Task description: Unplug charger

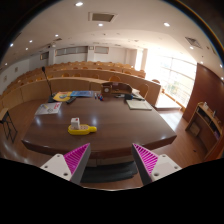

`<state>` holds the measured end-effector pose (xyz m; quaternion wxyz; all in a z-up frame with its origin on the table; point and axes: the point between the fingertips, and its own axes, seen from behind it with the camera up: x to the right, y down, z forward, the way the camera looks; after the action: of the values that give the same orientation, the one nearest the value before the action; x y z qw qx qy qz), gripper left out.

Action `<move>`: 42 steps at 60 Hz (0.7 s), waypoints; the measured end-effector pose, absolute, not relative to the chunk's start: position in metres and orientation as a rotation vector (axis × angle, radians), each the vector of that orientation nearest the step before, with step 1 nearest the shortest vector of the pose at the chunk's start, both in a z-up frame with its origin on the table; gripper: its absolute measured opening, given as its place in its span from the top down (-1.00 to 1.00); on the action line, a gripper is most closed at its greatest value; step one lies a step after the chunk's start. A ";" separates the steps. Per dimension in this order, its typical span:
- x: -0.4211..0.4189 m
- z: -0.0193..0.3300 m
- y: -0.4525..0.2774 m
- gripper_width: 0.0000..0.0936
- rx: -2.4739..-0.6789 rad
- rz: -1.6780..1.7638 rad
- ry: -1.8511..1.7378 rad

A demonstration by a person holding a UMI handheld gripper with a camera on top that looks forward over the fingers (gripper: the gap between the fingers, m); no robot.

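A yellow and white object (80, 127), possibly the charger with its socket block, lies on a dark brown table (125, 125) beyond and a little to the left of my fingers. My gripper (112, 158) is open and empty, well short of the table, with its pink pads (77, 158) spread wide. No cable can be made out.
A brown bag (117, 90), papers (49, 107) and a flat item (139, 103) lie on the far part of the table. Rows of wooden desks (95, 72) stand behind. A bright window (178, 75) is at the right, with a cabinet (205, 125) near it.
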<state>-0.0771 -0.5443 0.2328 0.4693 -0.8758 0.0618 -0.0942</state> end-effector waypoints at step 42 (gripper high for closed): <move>-0.212 0.051 -0.295 -0.83 -2.141 -0.122 0.126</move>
<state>-0.2124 -0.2949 0.0505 0.4763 -0.8763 0.0517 -0.0500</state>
